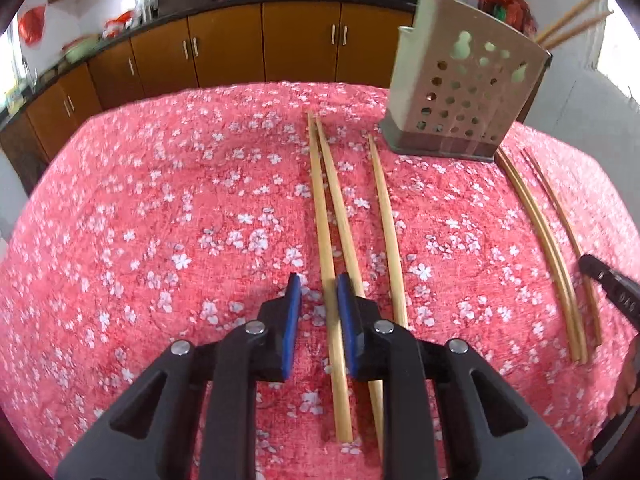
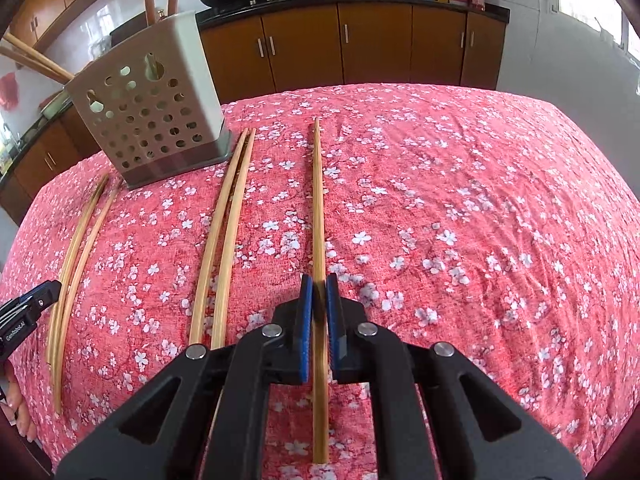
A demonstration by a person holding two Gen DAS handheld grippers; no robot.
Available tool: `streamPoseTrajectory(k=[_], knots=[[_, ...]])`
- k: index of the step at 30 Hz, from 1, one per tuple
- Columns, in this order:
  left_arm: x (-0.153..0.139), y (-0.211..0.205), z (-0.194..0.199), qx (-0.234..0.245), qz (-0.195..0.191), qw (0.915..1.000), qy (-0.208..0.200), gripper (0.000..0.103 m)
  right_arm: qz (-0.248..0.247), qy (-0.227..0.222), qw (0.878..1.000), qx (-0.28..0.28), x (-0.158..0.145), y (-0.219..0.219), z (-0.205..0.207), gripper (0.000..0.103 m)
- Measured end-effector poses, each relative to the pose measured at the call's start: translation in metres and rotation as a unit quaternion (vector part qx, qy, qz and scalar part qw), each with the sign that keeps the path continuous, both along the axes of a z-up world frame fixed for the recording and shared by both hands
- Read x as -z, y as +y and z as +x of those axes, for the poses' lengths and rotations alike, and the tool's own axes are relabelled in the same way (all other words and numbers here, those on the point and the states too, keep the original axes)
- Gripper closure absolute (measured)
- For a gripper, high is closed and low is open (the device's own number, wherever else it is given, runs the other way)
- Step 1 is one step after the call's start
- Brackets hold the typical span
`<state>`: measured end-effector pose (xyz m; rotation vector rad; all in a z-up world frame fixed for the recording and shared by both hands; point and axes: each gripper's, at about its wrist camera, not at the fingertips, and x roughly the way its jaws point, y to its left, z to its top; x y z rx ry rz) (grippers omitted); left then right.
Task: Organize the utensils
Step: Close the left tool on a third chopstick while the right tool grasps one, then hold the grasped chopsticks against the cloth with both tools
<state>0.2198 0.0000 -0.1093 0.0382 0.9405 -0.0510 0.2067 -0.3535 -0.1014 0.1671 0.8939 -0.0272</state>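
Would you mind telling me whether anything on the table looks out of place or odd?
Nothing looks damaged or spilled. The only disorder is the task itself: loose chopsticks lie scattered in separate groups on the floral tablecloth instead of standing in the perforated holder, which already holds a few.

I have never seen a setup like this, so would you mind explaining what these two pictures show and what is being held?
There is no robot here: a person holds a two-finger gripper in each hand, and a wide-angle camera on each looks along its fingers. One picture is from the left gripper, the other from the right gripper. Both look down at a table with a pink flowered cloth. On it lie loose wooden chopsticks and a perforated holder that already has a few sticks in it. The right gripper is shut on one chopstick. The left gripper has another chopstick between its blue pads, which do not yet press on it.
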Motion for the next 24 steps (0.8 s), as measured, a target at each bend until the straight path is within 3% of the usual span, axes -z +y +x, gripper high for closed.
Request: streamPoseTrajectory(k=[7, 11, 24], knots=[[0.002, 0.013, 0.011, -0.016, -0.013, 0.9998, -0.003, 0.093, -0.005, 0.0, 1.0, -0.008, 0.0, 0.0, 0.002, 0.095], [0.002, 0.025, 0.01, -0.015, -0.019, 0.9996, -0.01, 0.093, -0.025, -0.007, 1.0, -0.006, 0.001, 0.0, 0.005, 0.095], [0.003, 0.031, 0.008, -0.018, -0.041, 0.9989, -0.015, 0.092, -0.014, -0.01, 1.0, -0.001, 0.002, -0.006, 0.008, 0.095]])
